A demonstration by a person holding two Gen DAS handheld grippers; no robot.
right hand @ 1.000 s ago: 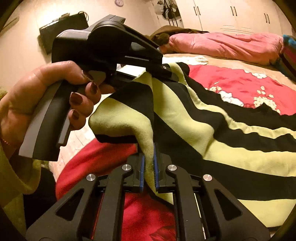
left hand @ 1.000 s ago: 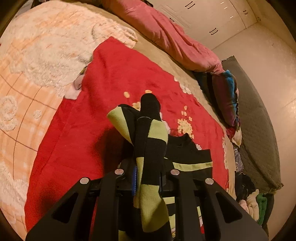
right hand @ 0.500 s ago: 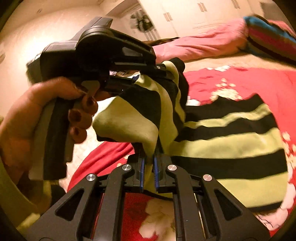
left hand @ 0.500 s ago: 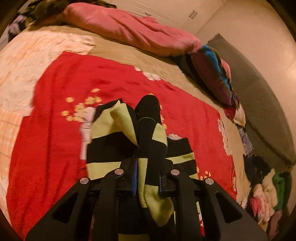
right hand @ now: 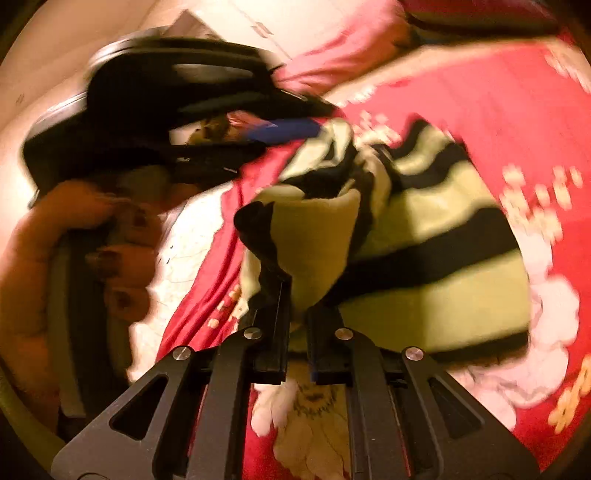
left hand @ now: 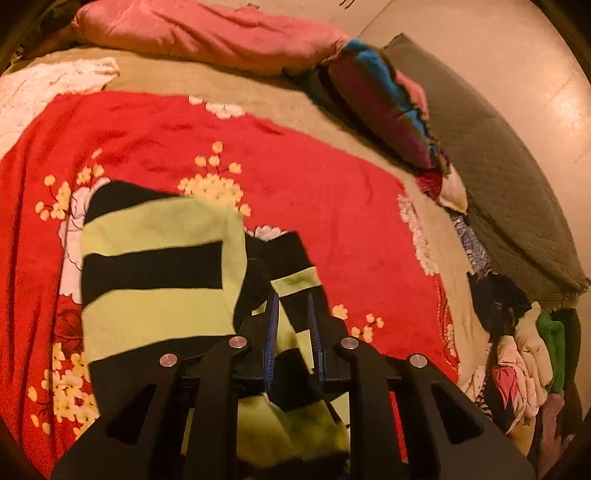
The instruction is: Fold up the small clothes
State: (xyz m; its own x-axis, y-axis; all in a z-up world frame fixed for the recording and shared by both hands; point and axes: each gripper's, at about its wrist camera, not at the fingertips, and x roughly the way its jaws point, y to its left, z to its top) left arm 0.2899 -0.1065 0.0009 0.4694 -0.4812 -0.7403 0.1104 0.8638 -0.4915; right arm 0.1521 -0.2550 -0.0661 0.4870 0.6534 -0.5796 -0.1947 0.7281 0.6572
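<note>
The left gripper [left hand: 291, 325] is clamped on one edge of the striped garment [left hand: 155, 266], which lies on the red blanket [left hand: 314, 192]. The right gripper [right hand: 297, 299] pinches another edge, probably to fold the cloth over flat.

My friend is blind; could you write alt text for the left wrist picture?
A striped black and lime-green garment lies folded on a red floral blanket, one end between the left gripper fingers. A pink duvet lies beyond.
</note>
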